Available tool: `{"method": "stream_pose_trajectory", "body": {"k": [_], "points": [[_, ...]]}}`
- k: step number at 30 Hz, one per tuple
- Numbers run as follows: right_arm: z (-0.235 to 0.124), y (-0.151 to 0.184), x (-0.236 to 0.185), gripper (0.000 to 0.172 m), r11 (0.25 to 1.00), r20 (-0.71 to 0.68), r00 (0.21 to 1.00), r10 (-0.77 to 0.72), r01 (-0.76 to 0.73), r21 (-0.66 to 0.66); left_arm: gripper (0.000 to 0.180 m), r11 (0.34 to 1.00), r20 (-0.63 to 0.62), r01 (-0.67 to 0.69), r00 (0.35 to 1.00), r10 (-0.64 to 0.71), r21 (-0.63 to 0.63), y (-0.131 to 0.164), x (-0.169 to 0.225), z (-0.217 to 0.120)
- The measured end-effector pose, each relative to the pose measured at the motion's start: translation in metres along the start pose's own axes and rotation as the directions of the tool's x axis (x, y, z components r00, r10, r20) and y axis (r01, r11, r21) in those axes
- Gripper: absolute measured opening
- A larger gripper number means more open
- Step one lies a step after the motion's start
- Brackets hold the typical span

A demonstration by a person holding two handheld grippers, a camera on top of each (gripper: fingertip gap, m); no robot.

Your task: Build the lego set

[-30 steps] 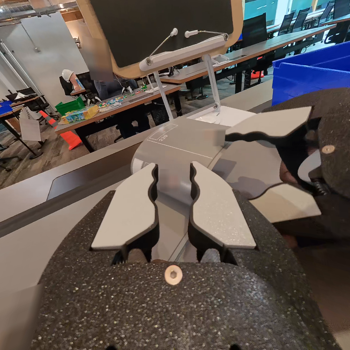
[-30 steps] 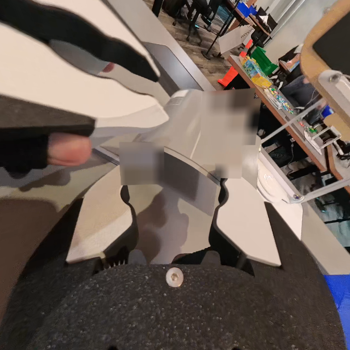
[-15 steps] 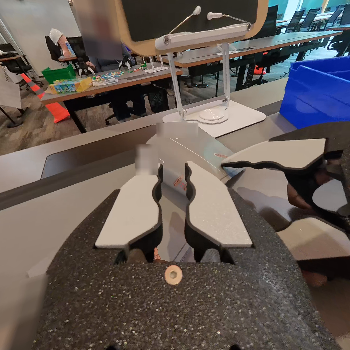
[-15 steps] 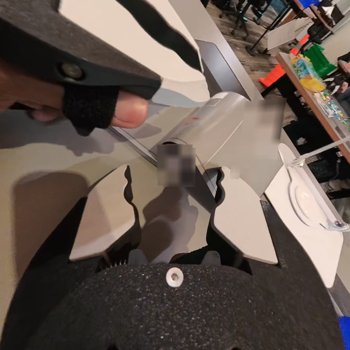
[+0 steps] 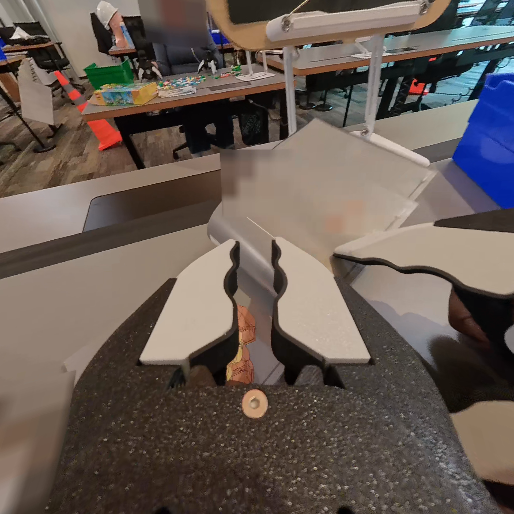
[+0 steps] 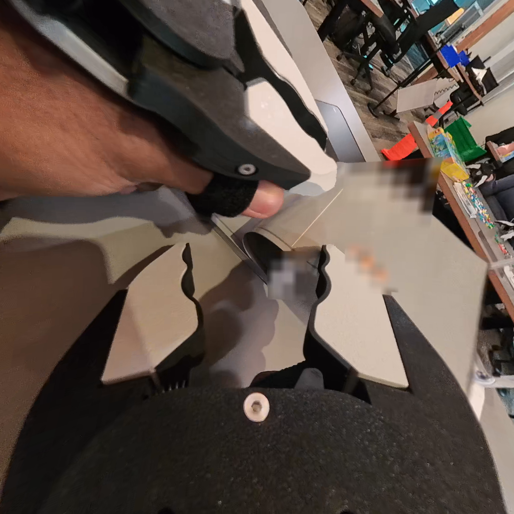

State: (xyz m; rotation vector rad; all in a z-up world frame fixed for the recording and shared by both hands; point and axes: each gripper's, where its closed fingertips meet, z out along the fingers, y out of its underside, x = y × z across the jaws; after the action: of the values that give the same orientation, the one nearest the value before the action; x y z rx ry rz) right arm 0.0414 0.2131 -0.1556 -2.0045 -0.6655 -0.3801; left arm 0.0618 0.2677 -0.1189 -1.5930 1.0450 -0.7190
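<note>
Left jaws pinch rolled grey sheet (image 5: 254, 258); right jaws wide.

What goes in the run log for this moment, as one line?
left gripper: shut on silver roll | right gripper: open, at roll's open end | loose sheet lifted | grey table

Mosaic patches over curled grey sheet (image 5: 319, 194)

A blue bin (image 5: 489, 155) stands at the right edge of the grey surface (image 5: 83, 300). Beyond it, an orange cone (image 5: 91, 111), a green bin (image 5: 108, 73) and a yellow box (image 5: 125, 94) beside scattered small bricks (image 5: 183, 82).
</note>
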Motion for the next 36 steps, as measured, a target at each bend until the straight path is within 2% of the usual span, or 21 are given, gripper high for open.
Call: {"method": "stream_pose_trajectory", "body": {"k": [6,11,13,15,19,22,25,27,33,36], "points": [[-0.004,-0.011,-0.015,0.085,0.995,0.045,0.996,-0.075,0.073,0.061,0.021,0.999,0.003,0.023,1.000,-0.022,-0.045,0.007,-0.004,0.004],[-0.023,-0.035,-0.010,0.084,0.976,0.034,0.997,-0.075,0.066,0.207,0.021,0.996,-0.012,-0.032,0.999,0.032,-0.086,0.013,0.002,0.007],[-0.034,-0.044,0.001,0.083,0.964,0.012,0.999,-0.031,0.027,0.265,0.021,0.992,-0.014,-0.067,0.998,0.066,-0.104,0.015,0.005,0.008],[-0.036,-0.040,0.013,0.089,0.967,-0.013,1.000,0.012,-0.008,0.253,0.020,0.988,-0.015,-0.094,0.996,0.092,-0.121,0.017,0.007,0.009],[-0.040,-0.029,0.034,0.095,0.942,0.008,0.979,0.203,-0.197,0.273,0.020,0.985,-0.014,-0.114,0.994,0.113,-0.127,0.018,0.009,0.010],[-0.048,-0.022,0.056,0.091,0.886,-0.006,0.940,0.341,-0.319,0.336,0.020,0.986,-0.019,-0.102,0.995,0.101,-0.131,0.019,0.007,0.009],[-0.051,-0.007,0.072,0.088,0.857,-0.032,0.907,0.421,-0.385,0.343,0.020,0.985,-0.026,-0.106,0.994,0.103,-0.138,0.020,0.008,0.010],[-0.046,0.002,0.076,0.082,0.837,-0.017,0.882,0.470,-0.440,0.326,0.020,0.983,-0.024,-0.112,0.994,0.110,-0.143,0.021,0.008,0.010],[-0.023,0.023,0.068,0.080,0.782,0.090,0.801,0.592,-0.598,0.176,0.020,0.981,0.010,-0.118,0.993,0.121,-0.154,0.022,0.001,0.007],[-0.023,0.025,0.071,0.079,0.758,0.104,0.777,0.621,-0.629,0.174,0.020,0.982,0.038,-0.111,0.992,0.118,-0.152,0.020,-0.007,0.003]]}}
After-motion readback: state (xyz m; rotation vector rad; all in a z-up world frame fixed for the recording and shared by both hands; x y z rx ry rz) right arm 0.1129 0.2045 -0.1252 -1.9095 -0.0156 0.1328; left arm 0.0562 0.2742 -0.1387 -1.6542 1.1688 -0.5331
